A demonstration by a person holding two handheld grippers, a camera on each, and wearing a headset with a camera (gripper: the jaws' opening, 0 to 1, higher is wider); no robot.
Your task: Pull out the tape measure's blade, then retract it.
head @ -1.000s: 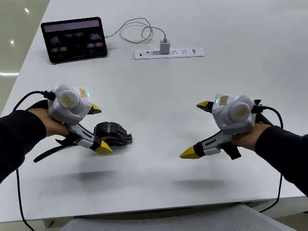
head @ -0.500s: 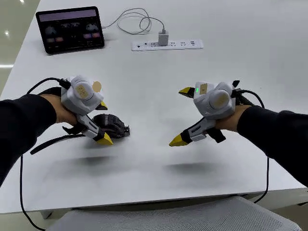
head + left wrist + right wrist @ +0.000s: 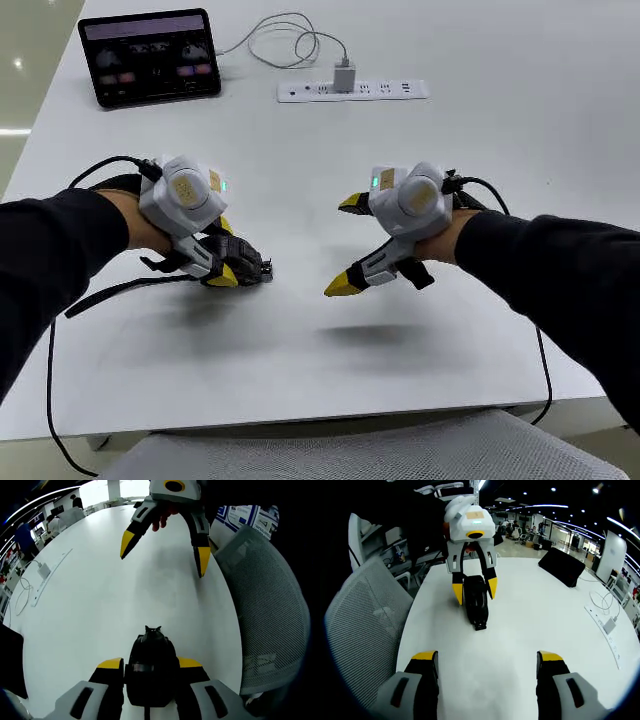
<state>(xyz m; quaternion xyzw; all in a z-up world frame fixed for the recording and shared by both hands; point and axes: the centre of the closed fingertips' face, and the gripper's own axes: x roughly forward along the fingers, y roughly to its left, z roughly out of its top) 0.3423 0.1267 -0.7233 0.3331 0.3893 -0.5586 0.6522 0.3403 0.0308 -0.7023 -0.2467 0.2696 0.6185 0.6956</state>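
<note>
- Left gripper view: the left gripper (image 3: 150, 663) has its jaws pinching the black tape measure (image 3: 150, 680) by its sides, low on the white counter (image 3: 100, 605).
- The right gripper (image 3: 488, 661) hovers apart from it, jaws spread wide, facing the tape measure's front end.
</note>
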